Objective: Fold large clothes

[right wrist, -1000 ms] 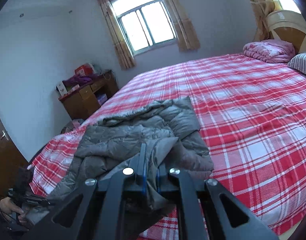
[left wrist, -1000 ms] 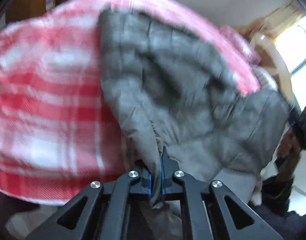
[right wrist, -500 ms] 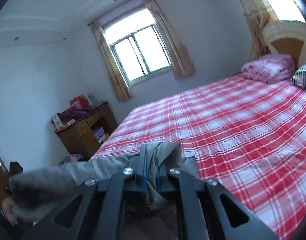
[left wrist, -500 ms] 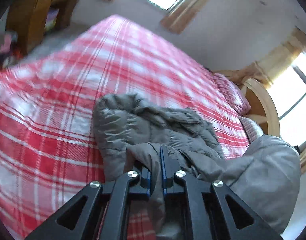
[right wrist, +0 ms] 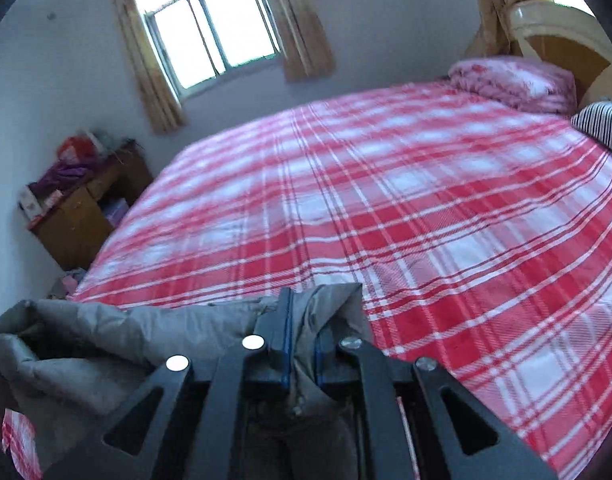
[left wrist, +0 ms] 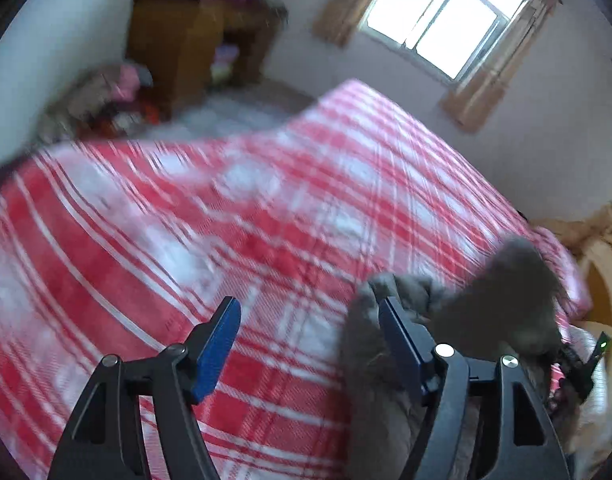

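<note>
The grey padded jacket (right wrist: pixel 106 344) hangs bunched at the near edge of the bed (right wrist: pixel 386 200), its length running sideways between the two tongs. The left tongs (left wrist: pixel 310 320) are opening, pads clear, the cloth beside the right-hand finger. The right tongs (right wrist: pixel 302 344) are opening with a fold between them. Red plaid sheet, curtained window (right wrist: pixel 210 28), wooden cabinet (right wrist: pixel 78 220), pink quilt (right wrist: pixel 514 80).

You're working in a home bedroom: a wide bed (right wrist: pixel 386 208) wearing a red-and-white plaid sheet is filling the view, a folded pink quilt (right wrist: pixel 514 84) and striped pillow (right wrist: pixel 604 128) are sitting by the headboard (right wrist: pixel 566 40), daylight is pouring through a curtained window (right wrist: pixel 210 36), and a cluttered wooden cabinet (right wrist: pixel 82 216) is standing against the wall.
</note>
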A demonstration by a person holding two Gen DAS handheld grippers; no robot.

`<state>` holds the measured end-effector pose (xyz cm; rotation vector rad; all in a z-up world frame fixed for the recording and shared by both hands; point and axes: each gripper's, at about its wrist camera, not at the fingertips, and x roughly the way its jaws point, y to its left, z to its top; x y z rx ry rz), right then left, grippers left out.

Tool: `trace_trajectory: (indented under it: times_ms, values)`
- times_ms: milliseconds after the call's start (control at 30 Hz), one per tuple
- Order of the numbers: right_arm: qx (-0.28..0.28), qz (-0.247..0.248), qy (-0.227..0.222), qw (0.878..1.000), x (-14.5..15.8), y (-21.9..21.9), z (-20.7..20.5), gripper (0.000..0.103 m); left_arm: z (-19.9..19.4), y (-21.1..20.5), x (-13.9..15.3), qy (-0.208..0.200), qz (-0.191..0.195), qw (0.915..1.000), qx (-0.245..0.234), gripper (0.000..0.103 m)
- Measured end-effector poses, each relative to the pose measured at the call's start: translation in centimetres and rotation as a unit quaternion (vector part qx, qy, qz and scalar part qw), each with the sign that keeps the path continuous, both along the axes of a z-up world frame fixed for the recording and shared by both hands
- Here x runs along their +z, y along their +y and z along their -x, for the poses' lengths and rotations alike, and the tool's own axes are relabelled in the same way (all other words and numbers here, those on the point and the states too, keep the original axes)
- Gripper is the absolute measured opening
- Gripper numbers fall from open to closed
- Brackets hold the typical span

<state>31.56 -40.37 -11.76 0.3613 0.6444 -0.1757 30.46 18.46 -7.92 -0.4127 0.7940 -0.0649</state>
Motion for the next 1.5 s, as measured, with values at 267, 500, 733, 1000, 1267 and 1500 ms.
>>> trace_trajectory:
  times_ms: [267,500,733,1000,1267,1500]
  values:
    - [-0.005,0.032,-0.035,0.999,2.8,2.3,1.5,0.082,3.0,-14.7,3.7,-0.119,-0.133,0.9786,-0.103,0.093]
    - [0.164,0.12,-0.02,0.979,0.6,13.2,3.9,0.085,-1.6,-23.0,-2.9,-0.077,-0.222,0.965,-0.116,0.093]
    - [0.106,0.129,0.057,0.984,-4.8,9.3,-1.6,0.082,-7.2,-19.9,-7.7,-0.035,-0.185,0.981,-0.047,0.094]
    - [0.059,0.079,0.065,0.993,-7.2,6.6,-2.1,0.082,-9.0,-20.7,-9.7,-0.031,-0.183,0.9809,-0.058,0.102]
    - [0.04,0.069,0.088,0.993,-8.3,6.2,-3.3,0.082,-10.3,-21.3,-10.8,0.002,-0.195,0.9787,-0.064,0.102]
    - [0.033,0.09,0.112,0.989,-8.8,6.4,-4.1,0.084,-11.0,-21.9,-11.4,0.018,-0.215,0.9743,-0.064,0.102]
